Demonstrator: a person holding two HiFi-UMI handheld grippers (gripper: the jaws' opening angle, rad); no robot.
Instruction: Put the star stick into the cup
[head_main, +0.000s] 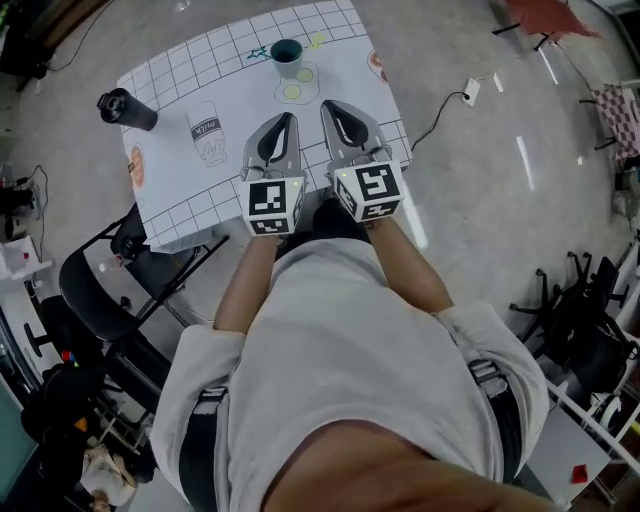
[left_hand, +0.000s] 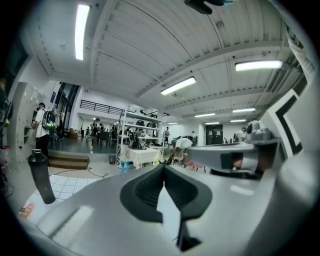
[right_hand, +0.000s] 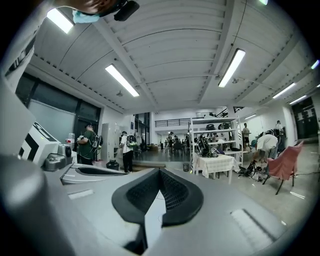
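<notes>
Cup (head_main: 286, 52) visible from head view only | star stick (head_main: 259, 52) just left of cup, long axis toward it, star outward | left hand-held gripper (left_hand: 164, 168), right hand-held gripper (right_hand: 160, 171) jaws together, empty

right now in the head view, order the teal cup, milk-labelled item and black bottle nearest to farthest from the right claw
1. teal cup, just ahead of the right claw, slightly left.
2. milk-labelled item, further left, past the left claw.
3. black bottle, lying farthest left.
</notes>
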